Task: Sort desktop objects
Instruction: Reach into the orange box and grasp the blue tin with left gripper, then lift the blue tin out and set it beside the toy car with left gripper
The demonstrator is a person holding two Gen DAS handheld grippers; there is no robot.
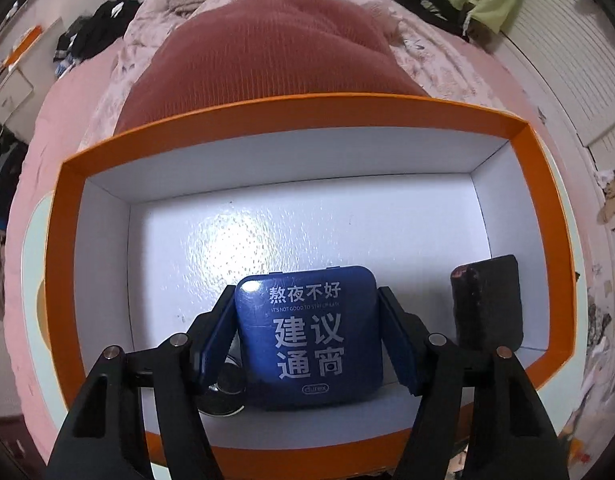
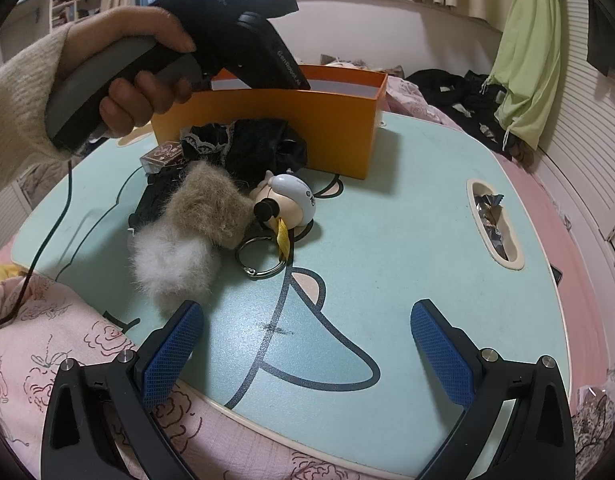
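In the left wrist view my left gripper (image 1: 307,320) is shut on a blue square tin (image 1: 309,336) with white lettering, held low inside the orange box (image 1: 267,120) with a white inside. A dark block (image 1: 487,300) and a round metal object (image 1: 223,392) lie in the box beside it. In the right wrist view my right gripper (image 2: 307,344) is open and empty above the mint-green table (image 2: 387,240). Ahead lie a beige-and-white fur tuft (image 2: 187,232), a white figure keychain (image 2: 285,204) with a ring, black lace cloth (image 2: 247,144) and a small brown box (image 2: 163,156).
The orange box (image 2: 331,128) stands at the table's far side, with the left hand and its gripper handle (image 2: 147,64) above it. A slot (image 2: 493,224) in the table's right side holds wrappers. Pink bedding surrounds the table; clothes lie behind.
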